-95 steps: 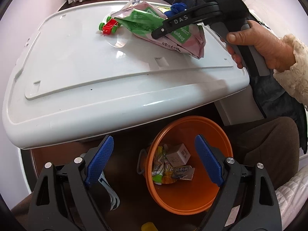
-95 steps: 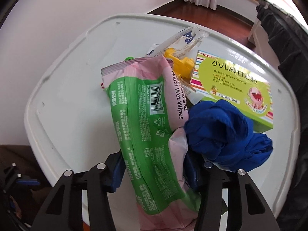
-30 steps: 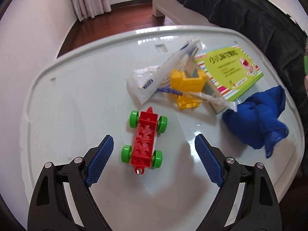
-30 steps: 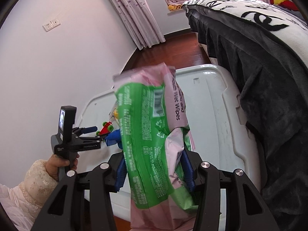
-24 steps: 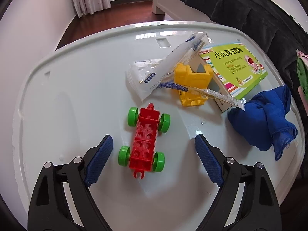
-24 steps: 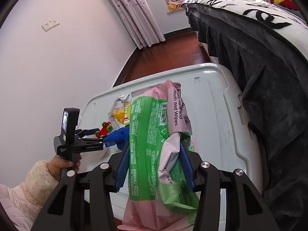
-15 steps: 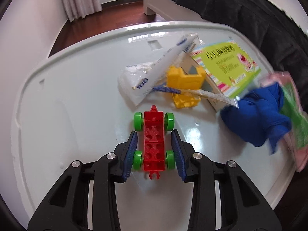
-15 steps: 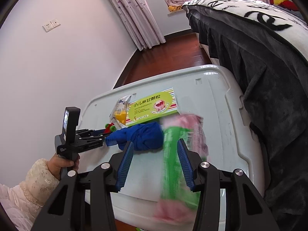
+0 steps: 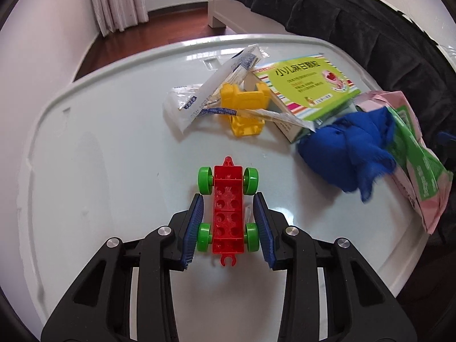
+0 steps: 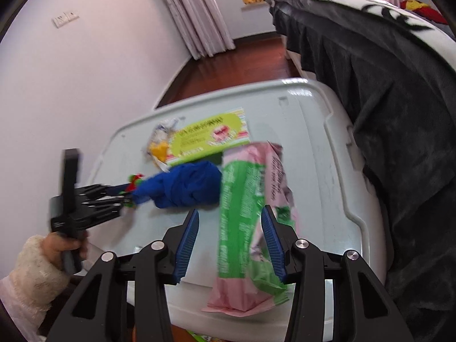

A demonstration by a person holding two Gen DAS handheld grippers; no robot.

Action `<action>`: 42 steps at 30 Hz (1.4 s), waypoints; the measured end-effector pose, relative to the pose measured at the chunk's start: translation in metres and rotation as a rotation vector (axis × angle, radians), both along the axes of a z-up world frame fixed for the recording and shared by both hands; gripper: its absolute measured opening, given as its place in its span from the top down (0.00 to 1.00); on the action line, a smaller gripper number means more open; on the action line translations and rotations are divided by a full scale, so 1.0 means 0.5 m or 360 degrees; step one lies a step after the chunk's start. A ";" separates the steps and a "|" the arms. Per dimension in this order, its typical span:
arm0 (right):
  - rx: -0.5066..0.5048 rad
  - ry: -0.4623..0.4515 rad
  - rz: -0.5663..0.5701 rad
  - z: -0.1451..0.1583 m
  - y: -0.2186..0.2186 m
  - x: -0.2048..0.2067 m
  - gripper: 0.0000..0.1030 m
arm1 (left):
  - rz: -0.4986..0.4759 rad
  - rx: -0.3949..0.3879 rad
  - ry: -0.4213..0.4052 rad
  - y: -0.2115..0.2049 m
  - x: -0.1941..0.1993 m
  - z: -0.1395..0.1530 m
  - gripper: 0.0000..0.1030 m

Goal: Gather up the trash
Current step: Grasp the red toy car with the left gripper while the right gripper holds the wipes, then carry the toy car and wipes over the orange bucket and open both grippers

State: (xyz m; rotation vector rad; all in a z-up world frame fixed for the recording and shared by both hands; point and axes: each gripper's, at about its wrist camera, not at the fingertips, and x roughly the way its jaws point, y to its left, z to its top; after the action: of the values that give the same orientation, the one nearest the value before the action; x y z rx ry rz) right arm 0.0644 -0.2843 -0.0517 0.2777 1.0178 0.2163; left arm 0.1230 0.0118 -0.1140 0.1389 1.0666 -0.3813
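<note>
My left gripper (image 9: 228, 222) is shut on a red toy car with green wheels (image 9: 228, 208) that rests on the white lid (image 9: 99, 142). My right gripper (image 10: 230, 242) is open. The pink and green wet-wipes pack (image 10: 250, 216) lies on the lid between its fingers, overhanging the near edge; it also shows at the right of the left wrist view (image 9: 413, 148). A blue cloth (image 9: 347, 151), a green medicine box (image 9: 310, 82), a yellow toy block (image 9: 245, 105) and clear plastic wrappers (image 9: 199, 99) lie on the lid.
A bed with a dark blanket (image 10: 384, 71) runs along the lid's right side. A white wall (image 10: 85, 71) stands to the left. Wooden floor (image 10: 250, 51) lies beyond the lid.
My right gripper opened and the wipes pack dropped onto the lid. My left gripper closed around the red toy car.
</note>
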 end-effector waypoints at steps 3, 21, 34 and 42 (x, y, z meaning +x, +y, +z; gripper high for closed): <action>-0.0043 0.0029 -0.0021 -0.014 0.002 -0.002 0.33 | 0.0007 -0.0016 0.0005 0.007 -0.024 0.002 0.65; -0.0149 0.0194 -0.0042 -0.110 0.018 0.051 0.48 | -0.0004 -0.0070 -0.0018 0.023 -0.107 0.032 0.65; -0.0089 0.0066 -0.0094 -0.001 0.020 -0.051 0.70 | -0.0054 -0.0100 -0.0070 0.011 -0.198 0.086 0.65; 0.0033 0.0034 -0.0023 0.065 0.046 -0.212 0.70 | -0.0174 -0.0153 -0.0021 -0.027 -0.335 0.095 0.65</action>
State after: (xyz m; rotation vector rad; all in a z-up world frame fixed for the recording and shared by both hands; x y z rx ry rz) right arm -0.0417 -0.2613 -0.0194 0.3067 1.0350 0.2110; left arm -0.0444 -0.0019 -0.0665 0.1140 1.0284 -0.5289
